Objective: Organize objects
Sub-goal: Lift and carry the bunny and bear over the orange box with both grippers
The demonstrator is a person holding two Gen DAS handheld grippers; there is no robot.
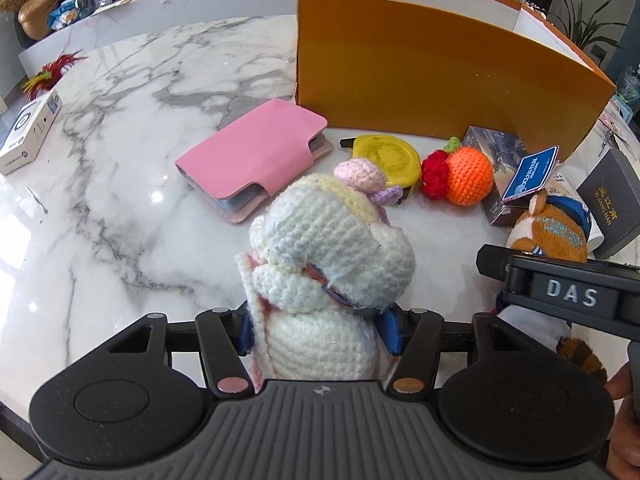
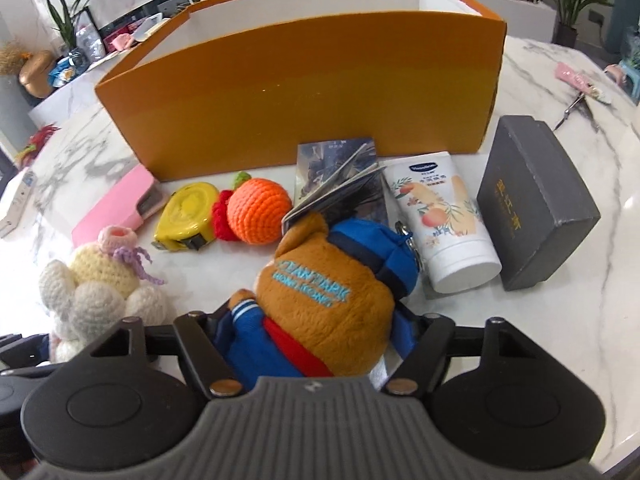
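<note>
My left gripper (image 1: 316, 332) is shut on a white crocheted doll (image 1: 324, 264) just above the marble table (image 1: 120, 184). The doll also shows at the left in the right wrist view (image 2: 100, 292). My right gripper (image 2: 316, 344) is shut on a brown plush toy with a blue cap (image 2: 332, 292); that toy shows at the right in the left wrist view (image 1: 548, 228). An open orange box (image 2: 304, 100) stands behind the objects. In front of it lie a pink card holder (image 1: 256, 156), a yellow tape measure (image 1: 384, 156) and a crocheted orange fruit (image 1: 468, 176).
A white lotion tube (image 2: 444, 220), a dark grey box (image 2: 536, 204) and a small printed box (image 2: 336, 172) lie right of the plush. A white carton (image 1: 28, 136) sits at the table's left edge. Scissors (image 2: 572, 112) lie far right.
</note>
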